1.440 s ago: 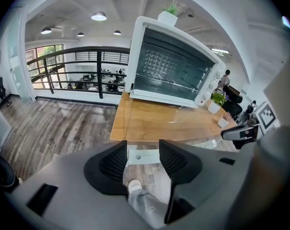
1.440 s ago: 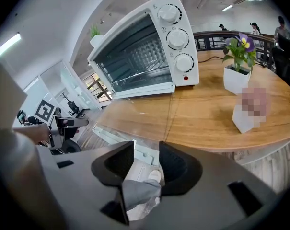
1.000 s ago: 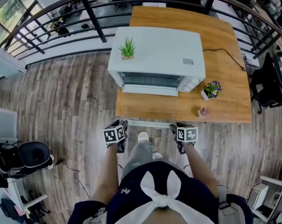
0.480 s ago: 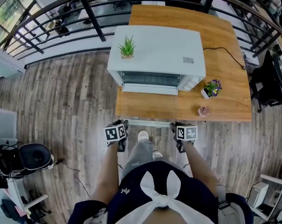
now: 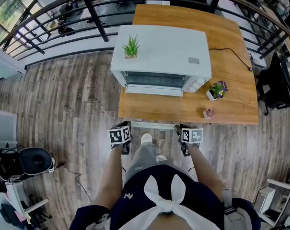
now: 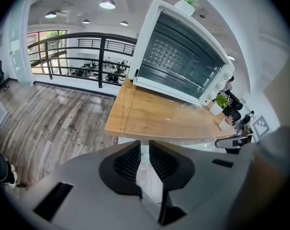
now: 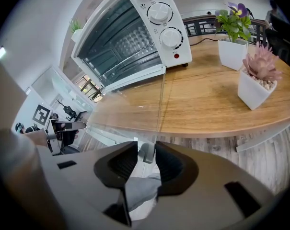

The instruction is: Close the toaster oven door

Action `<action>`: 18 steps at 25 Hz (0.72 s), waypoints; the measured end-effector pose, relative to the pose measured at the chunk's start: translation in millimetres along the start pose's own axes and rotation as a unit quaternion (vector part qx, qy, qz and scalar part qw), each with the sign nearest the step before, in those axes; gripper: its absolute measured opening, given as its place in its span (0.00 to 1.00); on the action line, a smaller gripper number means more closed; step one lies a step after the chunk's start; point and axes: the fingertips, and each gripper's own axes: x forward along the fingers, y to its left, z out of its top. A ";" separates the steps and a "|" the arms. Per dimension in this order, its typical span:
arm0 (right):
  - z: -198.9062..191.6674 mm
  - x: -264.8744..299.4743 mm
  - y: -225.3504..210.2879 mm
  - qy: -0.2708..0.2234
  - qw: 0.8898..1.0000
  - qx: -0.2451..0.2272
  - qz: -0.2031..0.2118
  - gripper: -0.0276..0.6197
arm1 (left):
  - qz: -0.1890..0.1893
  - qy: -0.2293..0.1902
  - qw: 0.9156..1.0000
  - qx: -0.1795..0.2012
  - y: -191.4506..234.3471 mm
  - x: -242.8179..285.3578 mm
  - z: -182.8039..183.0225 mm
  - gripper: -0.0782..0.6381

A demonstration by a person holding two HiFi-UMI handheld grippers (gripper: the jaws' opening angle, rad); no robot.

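Note:
The white toaster oven (image 5: 161, 54) stands on the wooden table (image 5: 231, 104), its glass door (image 5: 154, 107) folded down flat toward me. The door handle (image 5: 153, 125) lies at the table's front edge. My left gripper (image 5: 127, 127) is at the handle's left end, my right gripper (image 5: 179, 128) at its right end. In the left gripper view the jaws of the left gripper (image 6: 145, 159) have just been closing to a narrow gap with a pale strip of the handle in it. In the right gripper view the right gripper (image 7: 145, 159) has just closed further on a grey handle piece.
A green plant (image 5: 131, 49) sits on the oven top. A purple flower pot (image 5: 216, 92) and a pink succulent (image 5: 209, 114) stand at the oven's right, and a black cord (image 5: 231, 54) runs behind. My legs and shoe (image 5: 147, 140) are under the handle. A railing (image 5: 97, 23) lies beyond.
Both grippers have edged slightly toward the table's front edge. The oven, its open door and the plants have not moved.

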 end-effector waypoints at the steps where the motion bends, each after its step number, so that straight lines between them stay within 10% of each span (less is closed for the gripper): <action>1: 0.4 0.0 0.4 -0.001 1.000 0.001 0.000 0.23 | 0.002 -0.002 1.000 -0.001 0.7 -0.3 0.8 0.20; 8: 1.3 -2.3 1.7 -0.004 1.000 0.007 0.002 0.23 | 0.047 -0.013 0.999 -0.021 27.8 -10.6 5.2 0.38; 18: 3.2 -8.4 4.5 -0.010 1.000 0.013 0.009 0.23 | 0.017 0.002 0.999 -0.052 22.9 -6.5 -5.9 0.42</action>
